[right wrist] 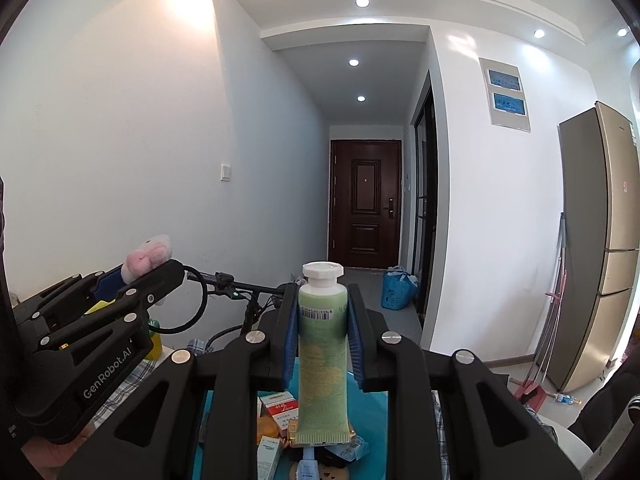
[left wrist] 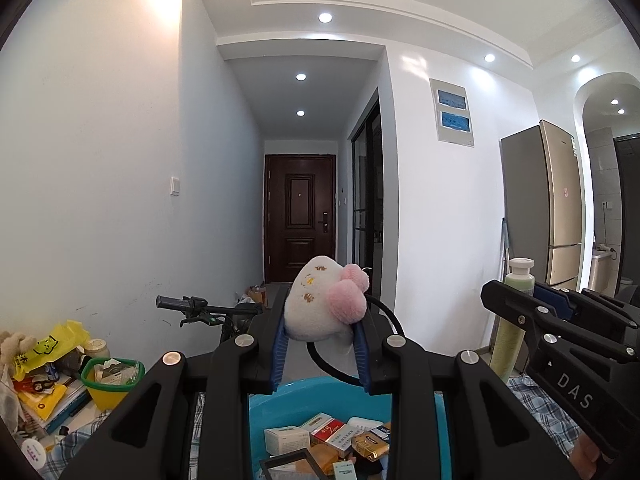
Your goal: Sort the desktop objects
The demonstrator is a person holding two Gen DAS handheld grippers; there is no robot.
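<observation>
Currently left gripper (left wrist: 320,334) is clamped on the plush toy (left wrist: 320,300), right gripper (right wrist: 323,334) on the green tube (right wrist: 322,344), cap up, both lifted above the blue bin (left wrist: 340,396) at frame bottom. Lower each before releasing; keep 2 grippers apart.

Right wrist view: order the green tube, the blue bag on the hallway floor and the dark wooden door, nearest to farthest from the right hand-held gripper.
1. Green plastic tube with white cap: clamped upright between the right hand-held gripper fingers, centre.
2. Blue bag on the hallway floor: right of centre, beside the wall corner.
3. Dark wooden door: at the corridor's far end.
</observation>
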